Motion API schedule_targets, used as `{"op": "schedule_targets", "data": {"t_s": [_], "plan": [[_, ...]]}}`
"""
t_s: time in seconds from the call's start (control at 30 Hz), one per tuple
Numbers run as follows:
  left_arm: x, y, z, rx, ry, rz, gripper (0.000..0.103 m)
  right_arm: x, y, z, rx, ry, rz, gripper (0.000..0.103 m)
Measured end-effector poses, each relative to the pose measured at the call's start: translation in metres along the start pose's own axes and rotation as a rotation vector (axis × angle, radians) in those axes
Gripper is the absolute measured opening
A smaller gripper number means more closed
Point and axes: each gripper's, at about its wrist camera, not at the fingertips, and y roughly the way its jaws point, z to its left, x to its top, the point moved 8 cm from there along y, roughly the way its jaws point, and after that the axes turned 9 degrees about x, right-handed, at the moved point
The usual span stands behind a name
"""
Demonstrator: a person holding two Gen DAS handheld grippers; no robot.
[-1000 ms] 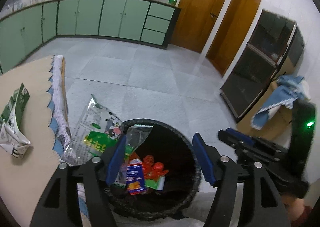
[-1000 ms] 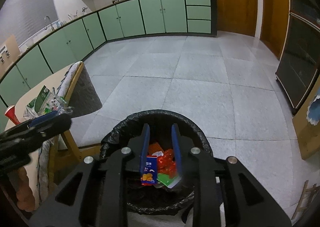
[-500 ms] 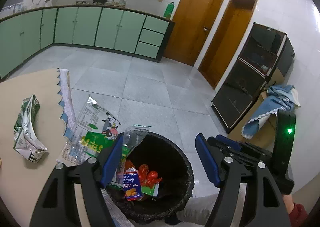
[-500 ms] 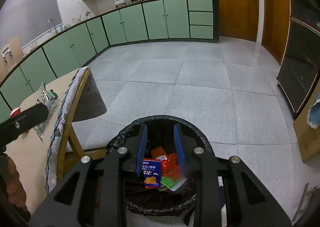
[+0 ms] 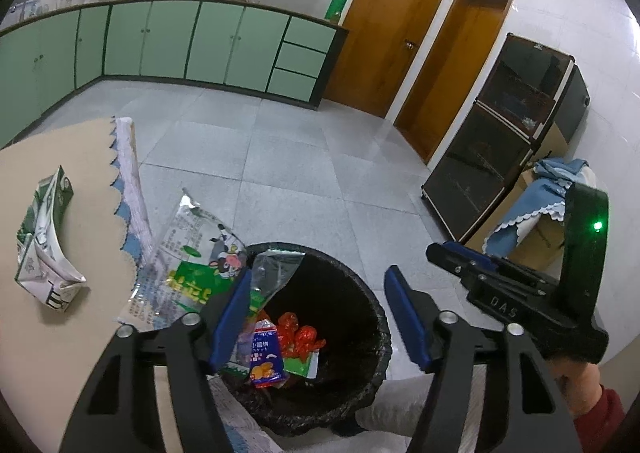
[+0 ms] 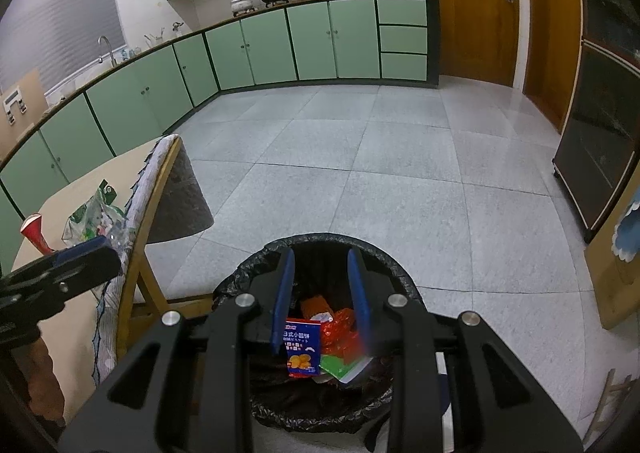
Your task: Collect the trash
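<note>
You are holding both grippers over the black trash bin (image 5: 360,293), which is sitting on the grey floor (image 5: 280,157) just beside the table (image 5: 52,173). Your left gripper (image 5: 318,317) is hanging above the bin, and its blue jaws are closing with nothing between them. A big clear milk bag (image 5: 192,253) with a cow picture is leaning against the outer side of its left finger (image 5: 232,317); it is hanging off the table edge, with its lower end dipping over the rim of the bin. I cannot tell if the bag is stuck to that finger. A squashed green and white carton (image 5: 44,249) is lying on the table, well apart from the bin. Your right gripper (image 6: 320,301) is pointing down into the bin with its jaws only a little way apart, and nothing is being pinched between them. Down inside the bin, a blue and red snack packet (image 6: 302,349), some shiny red wrappers (image 6: 340,329) and a green and white packet (image 6: 344,367) are lying together. In the right view, a red cup (image 6: 34,231) is standing on the table near the milk bag.
</note>
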Motion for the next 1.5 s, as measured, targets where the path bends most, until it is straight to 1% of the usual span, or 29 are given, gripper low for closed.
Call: {"op": "schedule_targets", "data": {"t_s": [0.07,0.1,0.13,0.2,0.3,0.4,0.47,0.53,0.63,0.7,0.77,0.83,0.9,0.93,1.0,1.13,1.17,1.27,1.37,1.5], "plan": [[-0.004,0.005,-0.005,-0.027,0.023,0.036,0.065,0.001,0.000,0.000,-0.001,0.000,-0.001,0.027],[-0.007,0.009,-0.010,-0.054,0.035,0.064,0.067,0.002,0.000,0.000,0.000,0.001,-0.002,0.027],[-0.009,0.011,-0.013,-0.065,0.044,0.084,0.068,0.003,0.000,0.000,-0.001,-0.001,-0.003,0.027],[-0.010,0.013,-0.016,-0.069,0.043,0.090,0.079,0.002,-0.001,0.000,0.000,-0.004,-0.005,0.027],[-0.010,0.012,-0.014,-0.074,0.026,0.089,0.081,0.003,-0.002,0.001,0.003,-0.008,-0.010,0.027],[-0.010,0.008,-0.010,-0.064,0.038,0.074,0.082,0.005,-0.004,0.000,0.004,-0.005,-0.016,0.027],[-0.009,0.006,-0.010,-0.072,0.041,0.069,0.083,0.006,-0.005,-0.001,0.007,0.003,-0.020,0.027],[-0.008,0.002,-0.011,-0.084,0.061,0.055,0.082,0.008,-0.007,-0.001,0.021,0.015,-0.023,0.027],[-0.012,-0.004,-0.019,-0.115,0.130,0.029,0.081,0.011,-0.011,0.001,0.029,0.003,-0.032,0.027],[-0.014,-0.006,-0.024,-0.107,0.169,0.014,0.081,0.013,-0.014,0.002,0.031,-0.006,-0.037,0.027],[-0.016,-0.006,-0.025,-0.097,0.182,0.012,0.081,0.015,-0.015,0.002,0.030,-0.004,-0.043,0.027],[-0.019,-0.006,-0.024,-0.108,0.175,0.017,0.076,0.015,-0.015,0.000,0.029,0.000,-0.046,0.027],[-0.019,-0.006,-0.023,-0.114,0.173,0.024,0.064,0.015,-0.014,-0.001,0.027,0.003,-0.042,0.027],[-0.019,-0.005,-0.023,-0.121,0.174,0.030,0.062,0.015,-0.014,-0.002,0.027,0.004,-0.040,0.027],[-0.021,-0.005,-0.025,-0.153,0.177,0.051,0.061,0.014,-0.013,-0.002,0.029,0.004,-0.038,0.027],[-0.025,-0.009,-0.034,-0.249,0.201,0.078,0.062,0.016,-0.012,0.002,0.063,-0.005,-0.030,0.027],[-0.025,-0.011,-0.035,-0.252,0.208,0.073,0.063,0.016,-0.012,0.003,0.075,-0.003,-0.031,0.027],[-0.025,-0.011,-0.034,-0.240,0.214,0.071,0.063,0.016,-0.011,0.003,0.083,0.006,-0.034,0.027],[-0.021,-0.010,-0.025,-0.239,0.169,0.075,0.063,0.012,-0.008,0.003,0.091,0.009,-0.023,0.027],[-0.011,-0.007,-0.013,-0.161,0.142,0.050,0.062,0.008,-0.005,0.003,0.074,0.017,-0.016,0.027]]}}
